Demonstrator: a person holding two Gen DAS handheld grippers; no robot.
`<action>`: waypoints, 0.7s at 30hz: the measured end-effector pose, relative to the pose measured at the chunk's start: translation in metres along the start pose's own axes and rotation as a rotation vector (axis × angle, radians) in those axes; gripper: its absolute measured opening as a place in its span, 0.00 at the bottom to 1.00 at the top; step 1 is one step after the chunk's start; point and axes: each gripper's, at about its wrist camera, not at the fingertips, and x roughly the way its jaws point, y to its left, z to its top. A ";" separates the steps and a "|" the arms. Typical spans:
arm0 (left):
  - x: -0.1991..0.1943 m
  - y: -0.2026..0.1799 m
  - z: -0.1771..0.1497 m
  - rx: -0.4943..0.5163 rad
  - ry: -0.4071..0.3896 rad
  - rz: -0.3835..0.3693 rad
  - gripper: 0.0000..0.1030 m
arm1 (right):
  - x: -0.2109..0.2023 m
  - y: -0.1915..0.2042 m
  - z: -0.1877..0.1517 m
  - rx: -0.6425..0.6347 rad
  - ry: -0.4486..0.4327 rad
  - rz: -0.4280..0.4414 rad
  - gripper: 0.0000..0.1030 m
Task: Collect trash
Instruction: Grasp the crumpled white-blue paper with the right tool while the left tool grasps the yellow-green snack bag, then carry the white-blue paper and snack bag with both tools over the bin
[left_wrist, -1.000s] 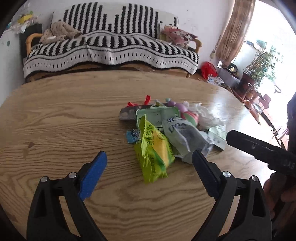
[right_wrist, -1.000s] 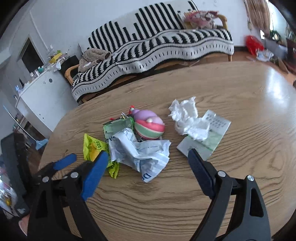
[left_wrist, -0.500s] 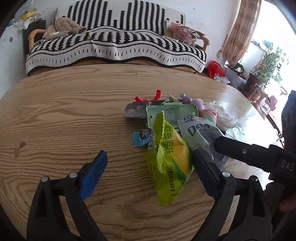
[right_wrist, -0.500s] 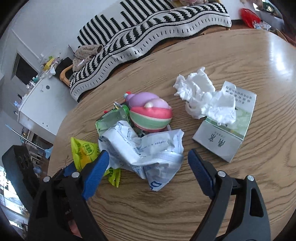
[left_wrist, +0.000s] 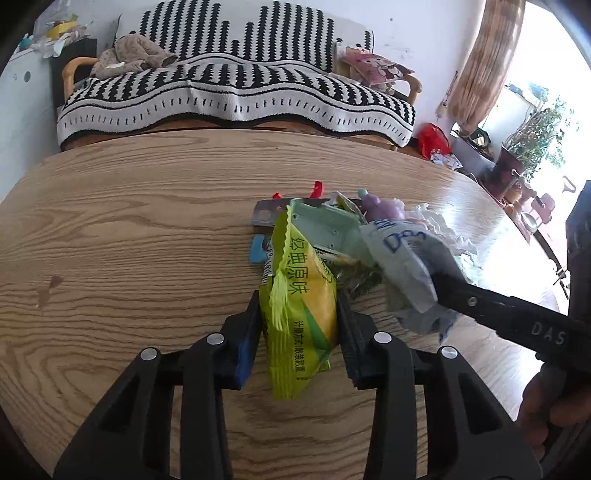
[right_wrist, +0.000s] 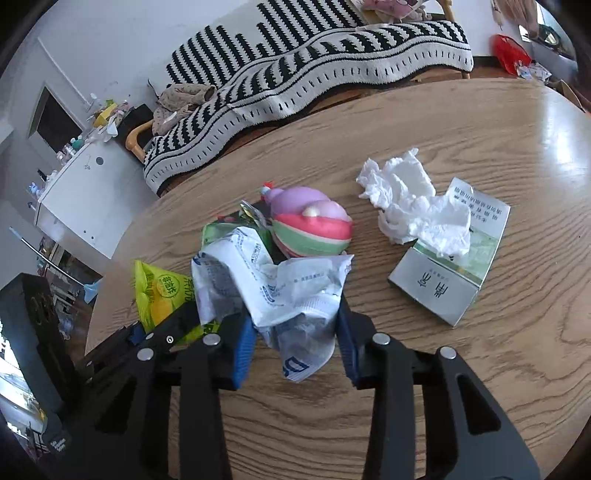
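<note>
Left gripper (left_wrist: 299, 325) is reaching low over the table (left_wrist: 129, 240), clamping the yellow-green snack bag (left_wrist: 299, 295) — lengthwise, pointing away; right gripper (right_wrist: 295, 332) is pinching the crumpled white wrapper (right_wrist: 273, 284).

One yellow-green crinkly snack packet (left_wrist: 301, 306) between the left claw's fingers, one crumpled white plastic wrapper (right_wrist: 291, 291) between the right's. Beyond them: one pink-and-purple striped toy (right_wrist: 314, 225), one crumpled white tissue (right_wrist: 413, 199), one flattened grey-green paper carton (right_wrist: 450, 269).

Right claw (right_wrist: 295, 325) clamps the crumpled white wrapper (right_wrist: 280, 291) (tissue (right_wrist: 410, 206) lies beyond).
</note>
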 end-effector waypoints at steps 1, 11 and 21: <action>-0.002 0.001 0.000 -0.002 -0.002 0.006 0.36 | -0.001 0.000 0.001 -0.002 -0.003 0.000 0.38; -0.025 0.004 0.008 -0.023 -0.034 0.028 0.36 | -0.039 -0.025 0.005 0.015 -0.056 -0.003 0.38; -0.041 -0.047 0.015 0.026 -0.093 -0.028 0.36 | -0.142 -0.110 0.002 0.058 -0.182 -0.126 0.38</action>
